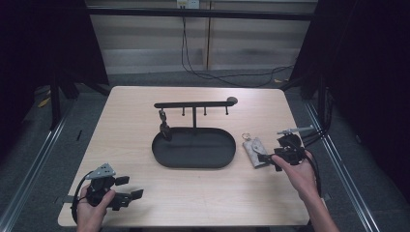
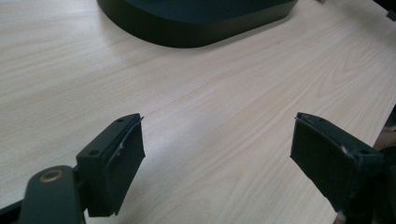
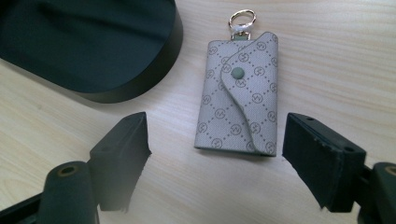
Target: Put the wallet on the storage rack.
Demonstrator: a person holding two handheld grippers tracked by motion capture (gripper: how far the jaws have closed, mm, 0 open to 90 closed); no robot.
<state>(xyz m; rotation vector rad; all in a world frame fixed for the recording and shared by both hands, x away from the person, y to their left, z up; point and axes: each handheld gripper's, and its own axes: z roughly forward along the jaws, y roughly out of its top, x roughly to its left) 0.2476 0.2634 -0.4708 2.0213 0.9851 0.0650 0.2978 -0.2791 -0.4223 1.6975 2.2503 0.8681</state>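
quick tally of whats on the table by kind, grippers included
Black oval tray with a hook rack: 1
Dark item hanging from the rack: 1
Grey patterned key pouch: 1
Grippers: 2, the left gripper and the right gripper, both open
Total: 5

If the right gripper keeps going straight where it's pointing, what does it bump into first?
Most likely the grey key pouch. It lies flat on the table, right ahead of the open right hand-held gripper, between the lines of its jaws. Depth is hard to judge, but nothing else lies in between.
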